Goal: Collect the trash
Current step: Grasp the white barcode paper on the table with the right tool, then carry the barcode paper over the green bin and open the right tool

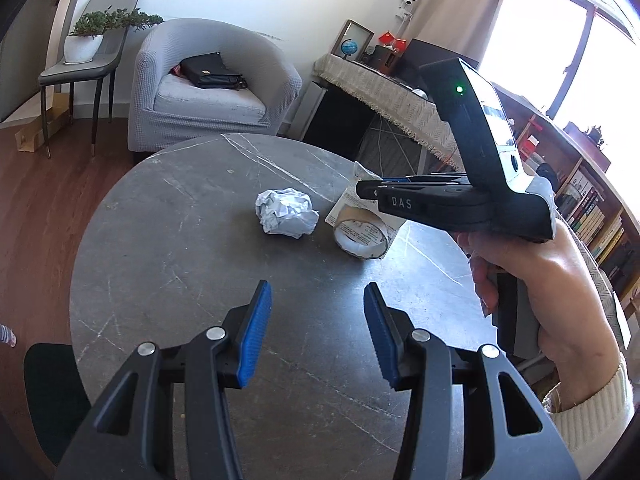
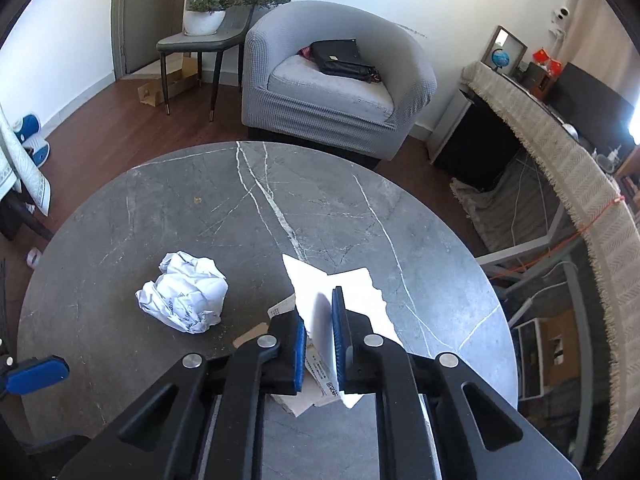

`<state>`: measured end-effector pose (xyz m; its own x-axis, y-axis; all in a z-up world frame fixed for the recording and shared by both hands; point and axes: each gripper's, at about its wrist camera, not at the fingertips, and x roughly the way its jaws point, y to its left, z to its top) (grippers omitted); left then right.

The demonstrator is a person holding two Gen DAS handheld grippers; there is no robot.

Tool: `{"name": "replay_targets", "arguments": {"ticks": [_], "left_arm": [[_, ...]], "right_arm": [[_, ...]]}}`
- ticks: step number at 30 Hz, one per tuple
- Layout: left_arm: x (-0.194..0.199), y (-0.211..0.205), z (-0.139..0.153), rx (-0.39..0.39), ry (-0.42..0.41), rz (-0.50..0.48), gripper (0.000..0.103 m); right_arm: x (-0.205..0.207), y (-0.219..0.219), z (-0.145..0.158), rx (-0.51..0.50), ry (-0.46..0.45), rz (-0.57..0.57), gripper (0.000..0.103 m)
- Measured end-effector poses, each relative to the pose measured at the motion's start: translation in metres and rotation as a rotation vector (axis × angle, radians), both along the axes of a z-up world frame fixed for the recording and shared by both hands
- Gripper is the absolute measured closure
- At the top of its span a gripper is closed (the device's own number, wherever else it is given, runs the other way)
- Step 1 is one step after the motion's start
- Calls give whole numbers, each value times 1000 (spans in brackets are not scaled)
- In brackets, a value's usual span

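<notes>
A crumpled white paper ball (image 1: pixel 287 216) lies on the round grey marble table (image 1: pixel 168 248); it also shows in the right wrist view (image 2: pixel 185 291). My right gripper (image 2: pixel 319 314) is shut on a torn white paper wrapper (image 2: pixel 320 296), seen from the side in the left wrist view (image 1: pixel 366 224) as a curled paper piece under the gripper's tips (image 1: pixel 362 191). My left gripper (image 1: pixel 317 312) is open and empty, above the table's near side, short of the paper ball. One blue fingertip of the left gripper shows at the left edge of the right wrist view (image 2: pixel 36 374).
A grey armchair (image 2: pixel 340 80) with a black bag (image 2: pixel 340 58) stands behind the table (image 2: pixel 120 200). A chair with a potted plant (image 2: pixel 208 12) is at the back left. A cloth-covered desk (image 2: pixel 580 176) and bookshelves (image 1: pixel 592 208) are to the right.
</notes>
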<state>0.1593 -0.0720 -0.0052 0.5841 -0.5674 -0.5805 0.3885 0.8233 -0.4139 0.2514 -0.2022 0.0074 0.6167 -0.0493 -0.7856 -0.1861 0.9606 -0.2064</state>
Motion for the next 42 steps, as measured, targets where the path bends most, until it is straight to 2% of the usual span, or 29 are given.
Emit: {"name": "replay_targets", "arguments": {"ticks": [7, 12, 18, 25, 29, 32, 36, 40, 42], "left_arm": [[-4, -18, -1, -1, -13, -28, 54], [-4, -35, -1, -2, -18, -68, 52], [-8, -44, 1, -58, -29, -107, 46], [-12, -53, 4, -116, -35, -131, 46], [-16, -53, 7, -159, -43, -116, 52], [-20, -54, 7, -156, -43, -105, 59], [-23, -46, 10, -186, -43, -89, 62], [-24, -25, 10, -268, -25, -48, 76], [-24, -14, 10, -311, -8, -29, 89]], "right_arm": [[-12, -40, 11, 95, -56, -69, 102], [-26, -66, 25, 178, -89, -90, 103], [-47, -96, 42, 321, -113, -102, 103], [-81, -104, 49, 487, -125, -65, 103], [-92, -94, 53, 542, -112, -14, 103], [-100, -79, 59, 537, -117, 33, 103], [-106, -61, 63, 536, -114, 91, 103], [-108, -43, 62, 531, -109, 129, 103], [-110, -35, 60, 541, -105, 143, 103]]}}
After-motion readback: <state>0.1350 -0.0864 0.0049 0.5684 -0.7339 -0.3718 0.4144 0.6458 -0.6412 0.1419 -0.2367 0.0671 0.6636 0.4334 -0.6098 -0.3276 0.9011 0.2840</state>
